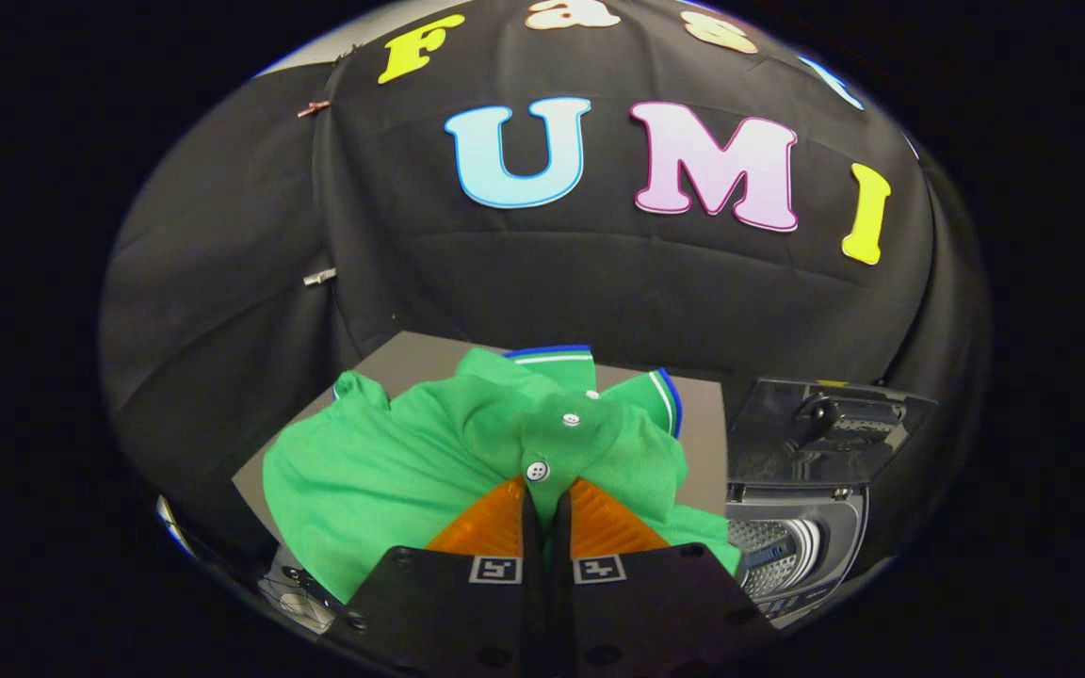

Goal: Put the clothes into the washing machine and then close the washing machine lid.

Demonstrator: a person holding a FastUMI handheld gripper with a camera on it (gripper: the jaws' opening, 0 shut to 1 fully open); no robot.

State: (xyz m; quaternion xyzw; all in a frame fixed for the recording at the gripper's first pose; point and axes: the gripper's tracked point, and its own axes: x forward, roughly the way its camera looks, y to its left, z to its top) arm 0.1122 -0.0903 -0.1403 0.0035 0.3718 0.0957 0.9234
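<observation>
Gripper view looks forward over a green polo shirt (411, 461) bunched on a grey surface (703, 443), its blue-and-white trimmed collar on the far side and two white buttons on the placket. The gripper (542, 504) has its orange fingers (491, 523) drawn narrow, nearly together, with a fold of the placket pinched between them just below the nearer button; both pads seem to press on the cloth.

To the right, close beside the shirt, stands the washing machine (792, 556), its dark lid (820, 428) raised and the ribbed metal drum open to view below it.

By my reading, the first step is in hand: the shirt is gripped but not yet in the machine. The next move calls for lifting the cloth clear of the surface, carrying it right over the drum's mouth, and letting go so no sleeve trails over the rim.

No brand or label on the shirt or machine is legible; the small squares on the finger mounts are coded markers, not text.
</observation>
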